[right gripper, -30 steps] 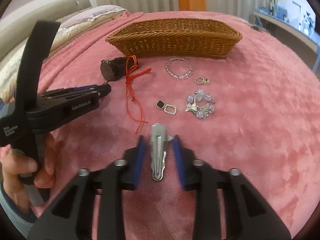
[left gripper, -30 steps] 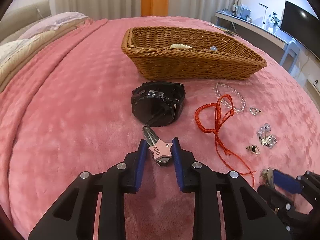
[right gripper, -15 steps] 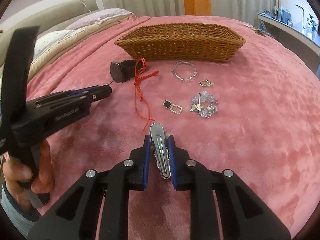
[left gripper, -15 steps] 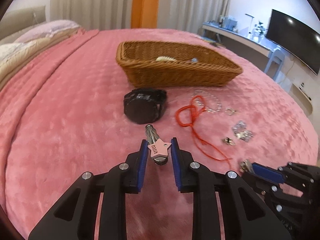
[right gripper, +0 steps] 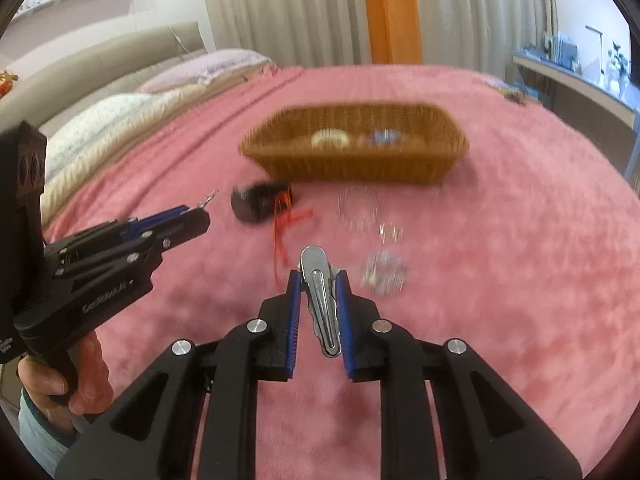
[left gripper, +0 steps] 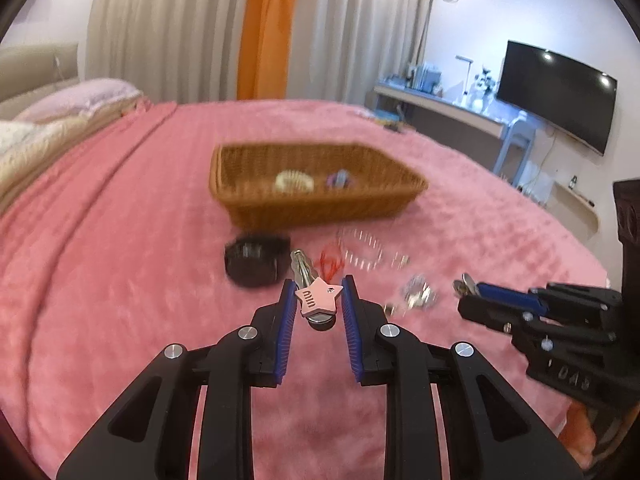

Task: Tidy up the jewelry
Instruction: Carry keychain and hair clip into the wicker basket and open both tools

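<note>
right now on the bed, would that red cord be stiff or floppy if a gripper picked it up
Probably floppy: the red cord lies in loose loops and a trailing tail on the pink blanket, so it would likely dangle. It looks thin, likely very light. One end lies against the black watch, so it might snag or drag it.

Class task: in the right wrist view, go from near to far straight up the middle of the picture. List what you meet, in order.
right hand-held gripper → silver hair clip held between its blue pads → clear bead bracelet on the pink blanket → wicker basket → curtains.
</note>
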`<state>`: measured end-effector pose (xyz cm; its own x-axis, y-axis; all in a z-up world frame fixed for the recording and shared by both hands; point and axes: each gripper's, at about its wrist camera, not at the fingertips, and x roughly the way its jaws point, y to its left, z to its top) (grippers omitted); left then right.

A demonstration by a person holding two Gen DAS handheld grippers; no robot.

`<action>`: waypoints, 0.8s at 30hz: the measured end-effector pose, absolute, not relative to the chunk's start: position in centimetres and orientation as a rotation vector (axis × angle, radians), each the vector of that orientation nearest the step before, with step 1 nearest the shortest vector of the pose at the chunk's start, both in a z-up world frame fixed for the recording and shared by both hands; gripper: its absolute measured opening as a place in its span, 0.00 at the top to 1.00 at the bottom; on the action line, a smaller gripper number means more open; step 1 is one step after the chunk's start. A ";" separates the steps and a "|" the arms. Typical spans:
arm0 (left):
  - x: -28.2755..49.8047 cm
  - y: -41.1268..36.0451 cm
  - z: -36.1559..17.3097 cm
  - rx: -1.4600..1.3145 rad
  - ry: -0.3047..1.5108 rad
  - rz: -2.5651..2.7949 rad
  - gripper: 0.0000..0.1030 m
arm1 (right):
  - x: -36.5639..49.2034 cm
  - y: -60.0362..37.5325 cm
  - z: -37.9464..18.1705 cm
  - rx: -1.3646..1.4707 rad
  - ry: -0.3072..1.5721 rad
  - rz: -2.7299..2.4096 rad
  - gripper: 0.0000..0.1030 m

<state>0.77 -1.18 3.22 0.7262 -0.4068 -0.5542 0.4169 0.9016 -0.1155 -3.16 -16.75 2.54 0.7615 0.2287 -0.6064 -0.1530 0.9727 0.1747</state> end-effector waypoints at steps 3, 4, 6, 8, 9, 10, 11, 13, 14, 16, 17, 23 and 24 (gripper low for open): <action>1.6 -1.4 5.8 0.022 0.557 -0.461 0.79 | -2.0 -17.7 5.3 0.113 0.621 0.213 0.85; 2.1 -1.6 6.6 0.028 0.539 -0.460 0.79 | -1.2 -17.9 6.5 0.103 0.595 0.206 0.85; 3.1 -2.1 7.8 0.041 0.517 -0.457 0.79 | 0.5 -18.5 8.5 0.081 0.553 0.187 0.85; 4.8 -2.7 8.9 0.049 0.499 -0.454 0.79 | 2.5 -18.8 9.8 0.066 0.529 0.177 0.85; 5.7 -2.9 9.3 0.048 0.495 -0.458 0.79 | 4.0 -19.1 10.6 0.065 0.519 0.175 0.85; 7.1 -3.4 9.8 0.045 0.493 -0.462 0.79 | 5.2 -19.3 11.0 0.067 0.517 0.175 0.85; 7.9 -3.6 10.1 0.044 0.490 -0.463 0.79 | 6.7 -19.5 11.4 0.073 0.519 0.178 0.85; 9.9 -4.1 10.5 0.041 0.488 -0.462 0.79 | 9.4 -19.8 11.8 0.093 0.535 0.191 0.85; 11.2 -4.4 10.6 0.033 0.492 -0.467 0.79 | 11.0 -19.9 11.7 0.110 0.553 0.211 0.85; 13.6 -4.7 10.3 0.015 0.506 -0.470 0.79 | 14.0 -20.3 11.4 0.157 0.598 0.242 0.85; 14.5 -4.8 10.1 0.011 0.513 -0.470 0.79 | 15.5 -20.3 11.0 0.174 0.624 0.257 0.85; 20.1 -5.7 6.6 0.008 0.598 -0.448 0.79 | 23.3 -19.8 6.7 0.254 0.799 0.272 0.85; 20.8 -6.0 6.1 0.027 0.611 -0.434 0.79 | 24.2 -19.6 5.9 0.248 0.825 0.260 0.85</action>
